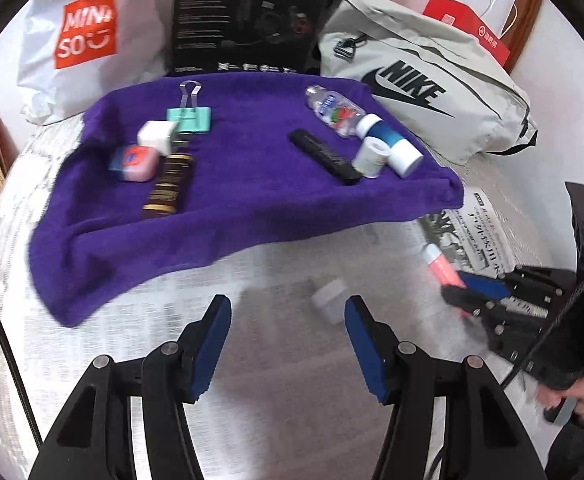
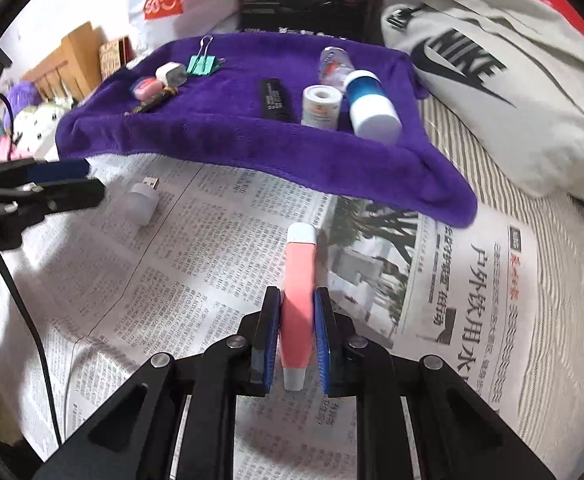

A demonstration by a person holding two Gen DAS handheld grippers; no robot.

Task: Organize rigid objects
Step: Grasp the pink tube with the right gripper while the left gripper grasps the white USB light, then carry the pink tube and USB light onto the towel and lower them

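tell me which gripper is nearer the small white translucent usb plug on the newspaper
Left. The left gripper hangs open right beside the small white translucent usb plug; the right gripper, shut on the pink and white tube, sits farther off.

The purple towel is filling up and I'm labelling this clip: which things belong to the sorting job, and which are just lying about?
Job:
- pink tube, clamped in the right gripper
- small white USB plug on the newspaper, near the open left gripper
- purple towel

Lying about:
- Nike bag
- Miniso bag
- black box
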